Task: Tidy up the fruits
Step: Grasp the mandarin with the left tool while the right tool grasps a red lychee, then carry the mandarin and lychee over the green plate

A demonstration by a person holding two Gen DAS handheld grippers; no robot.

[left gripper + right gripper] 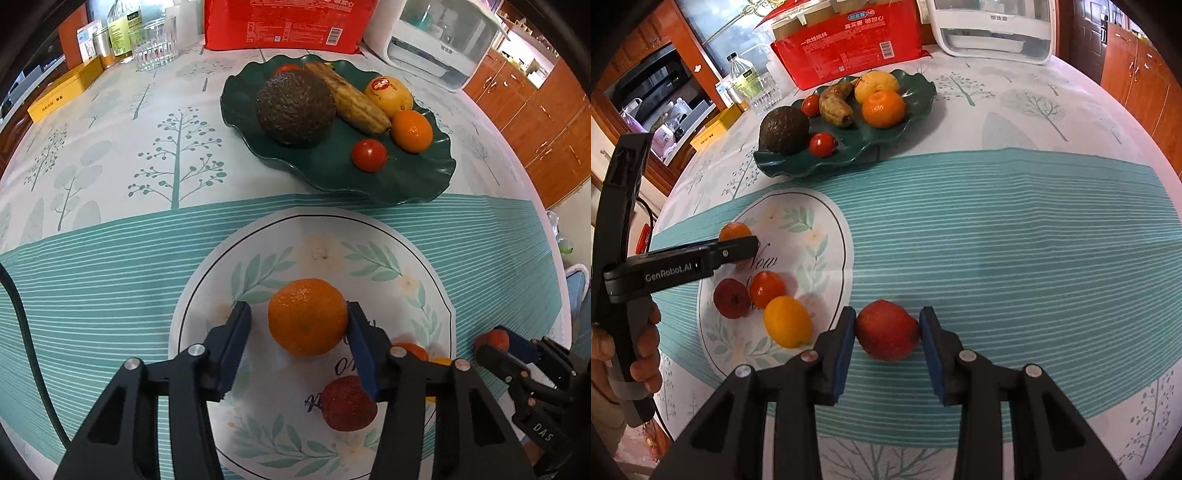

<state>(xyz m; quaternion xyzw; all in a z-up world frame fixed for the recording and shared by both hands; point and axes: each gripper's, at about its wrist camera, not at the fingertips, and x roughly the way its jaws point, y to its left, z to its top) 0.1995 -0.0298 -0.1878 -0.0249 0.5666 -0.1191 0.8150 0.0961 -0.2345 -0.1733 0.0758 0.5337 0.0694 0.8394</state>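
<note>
Left tool (299,321): straddles an orange (308,316); the right pad touches the peel, the left pad stands just clear, so it is not gripping.
Orange: sits on the printed round patch (369,229) of the worktop (110,240), between the left tool's fingers.
Right tool (887,332): its blue pads sit against both sides of a red fruit (886,334) (a small apple, by the look of it), gripping it.
Red fruit: on the striped cloth, between the right tool's fingers, just to the right of the printed patch.
Left of the right tool: a yellow fruit (788,321), a tomato (767,289) and a dark red fruit (731,298), close together on the patch.
Beyond both tools: a green plate (332,177) holding an avocado (295,107), a banana (351,101), a lemon (388,92), a second orange (412,131) and small tomatoes.
Person's hand (646,354): wrapped round the left tool's handle.
</note>
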